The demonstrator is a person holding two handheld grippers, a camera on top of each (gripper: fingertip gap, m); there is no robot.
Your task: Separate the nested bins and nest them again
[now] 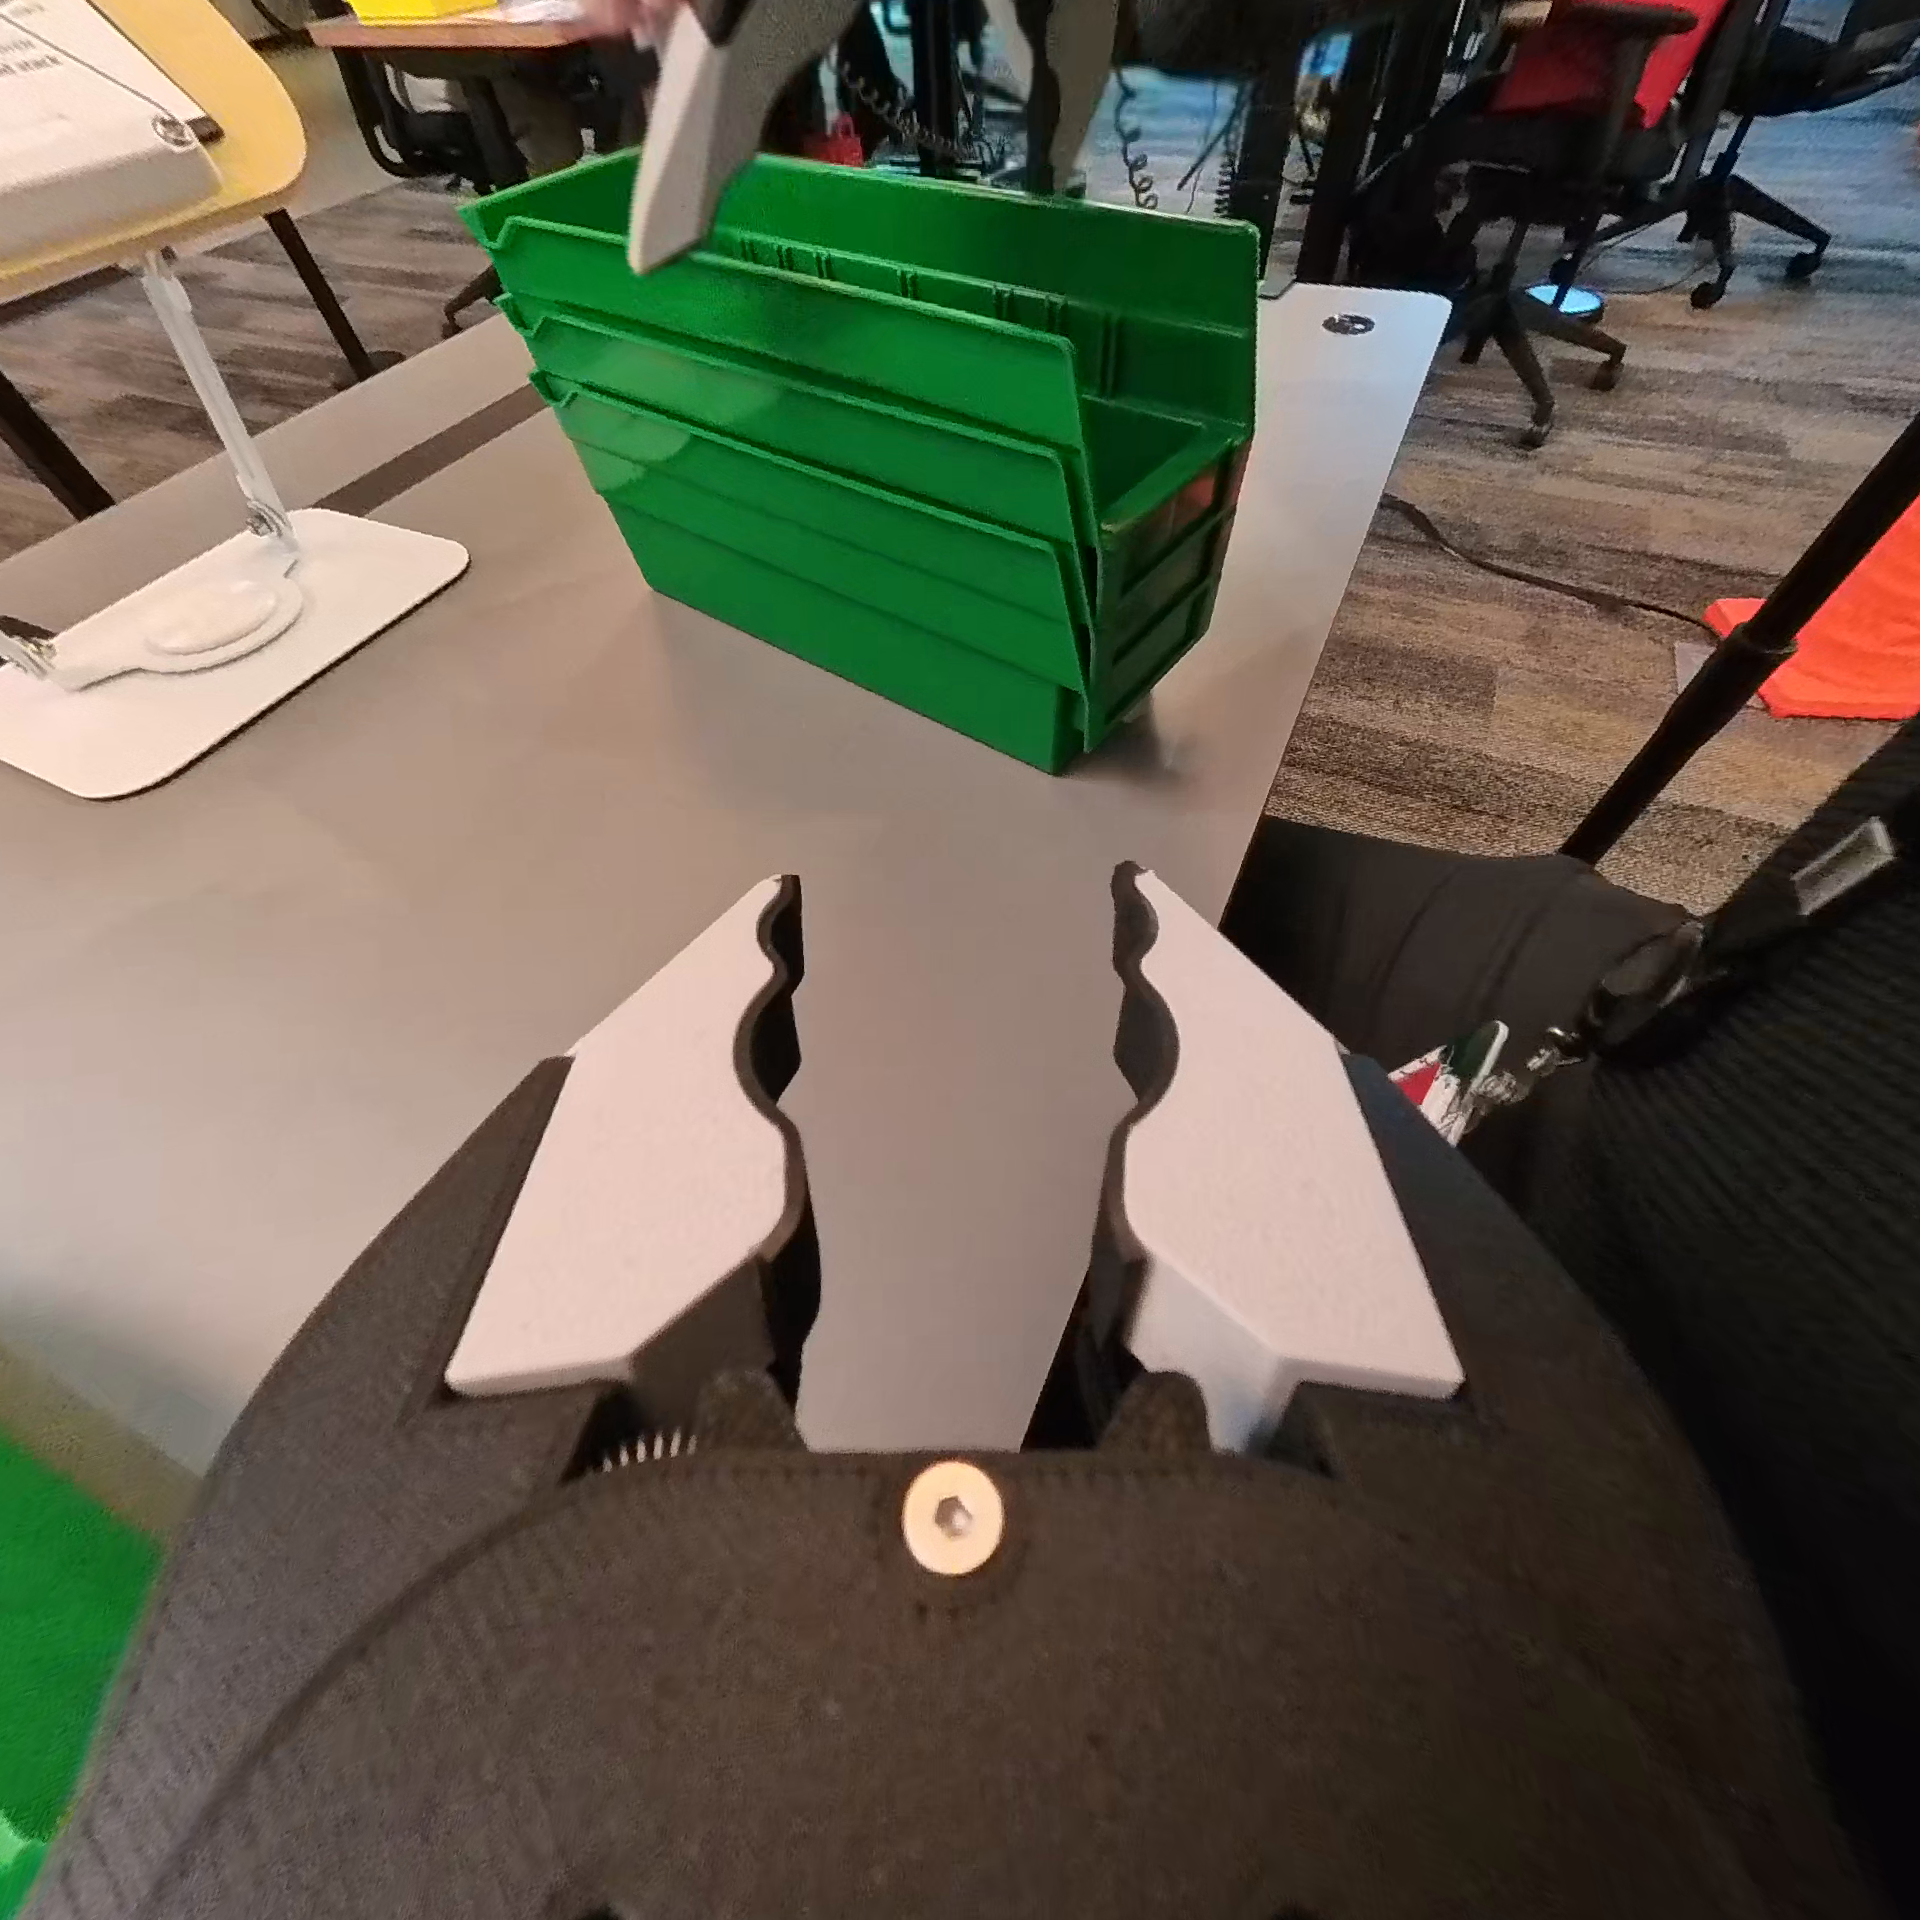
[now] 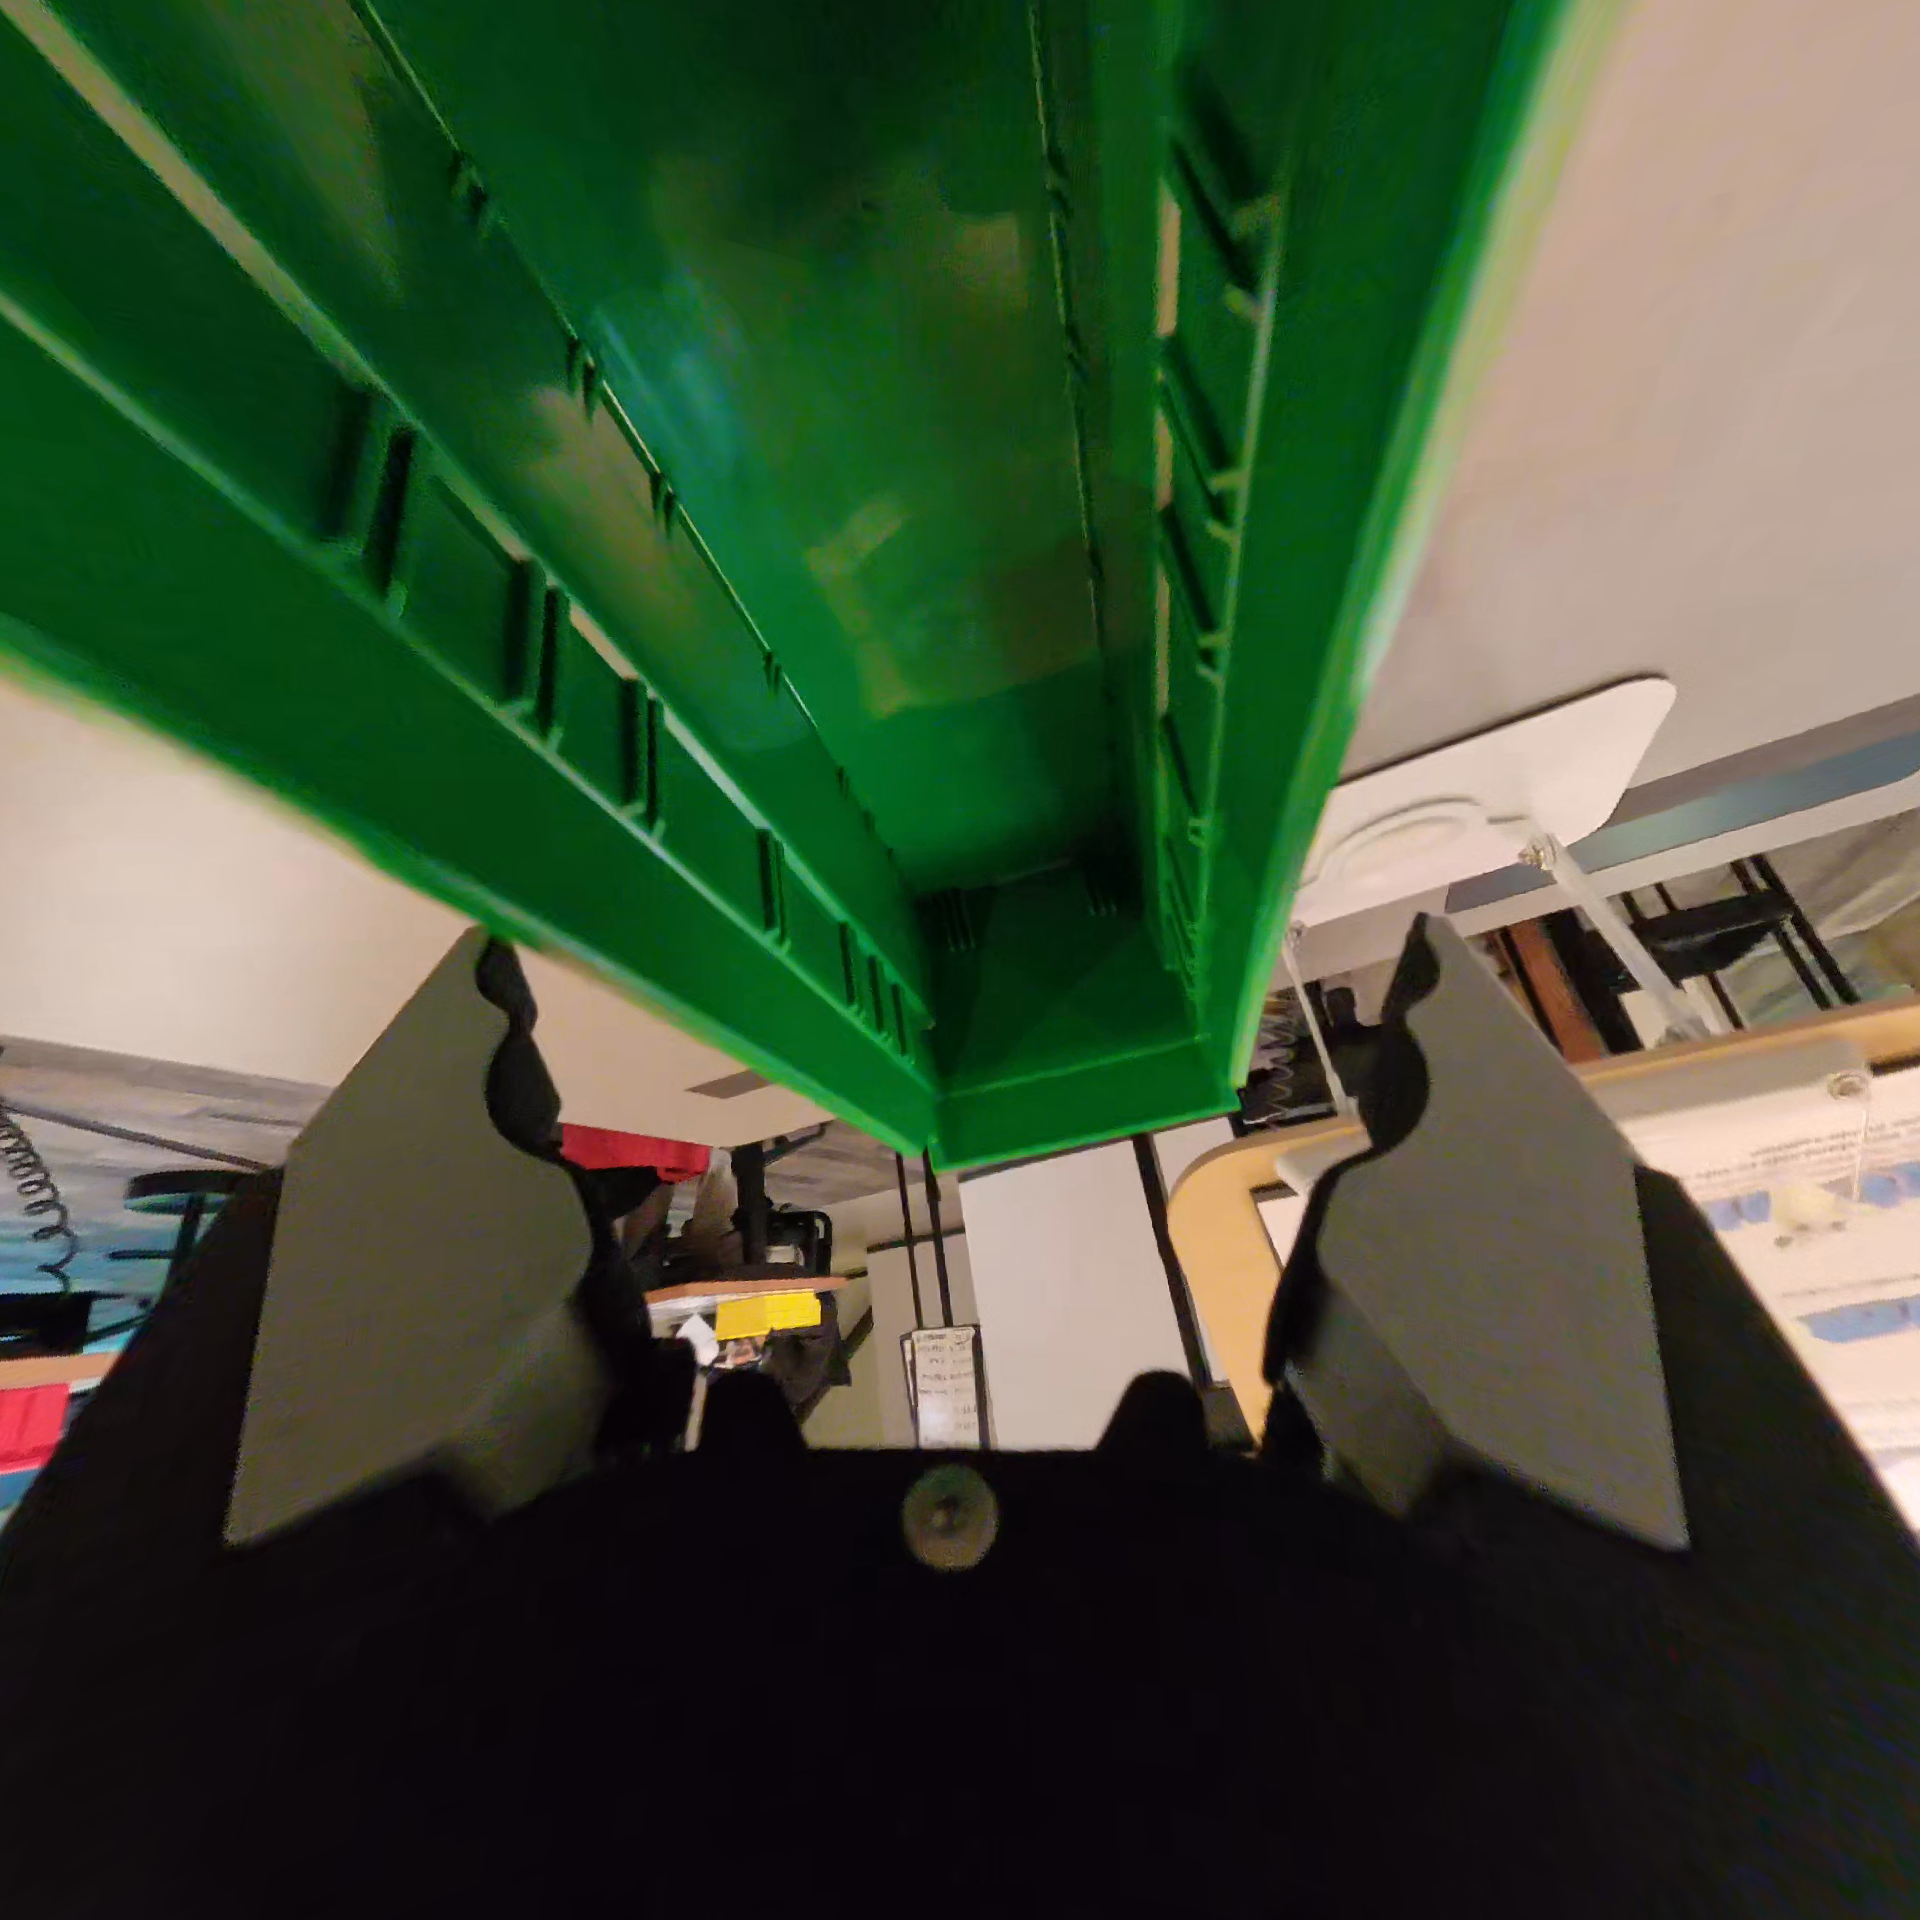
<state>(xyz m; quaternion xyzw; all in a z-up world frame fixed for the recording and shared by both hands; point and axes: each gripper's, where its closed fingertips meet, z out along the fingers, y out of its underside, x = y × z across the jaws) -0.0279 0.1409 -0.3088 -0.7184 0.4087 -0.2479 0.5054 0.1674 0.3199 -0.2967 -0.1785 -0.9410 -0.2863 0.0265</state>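
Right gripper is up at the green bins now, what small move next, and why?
Probably ease the right gripper forward and close on the end wall of the top bin of the nested green plastic bins. Its jaws are open with the stack's end between the fingertips, nothing gripped yet. The left gripper hangs open over the grey table, short of the stack.

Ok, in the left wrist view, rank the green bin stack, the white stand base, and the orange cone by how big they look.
1. Green bin stack: clearly largest.
2. White stand base: smaller, partly cut off at the left edge.
3. Orange cone: smallest as seen, but it lies farther off on the floor and is cut off by the frame edge, so its true size is unsure.
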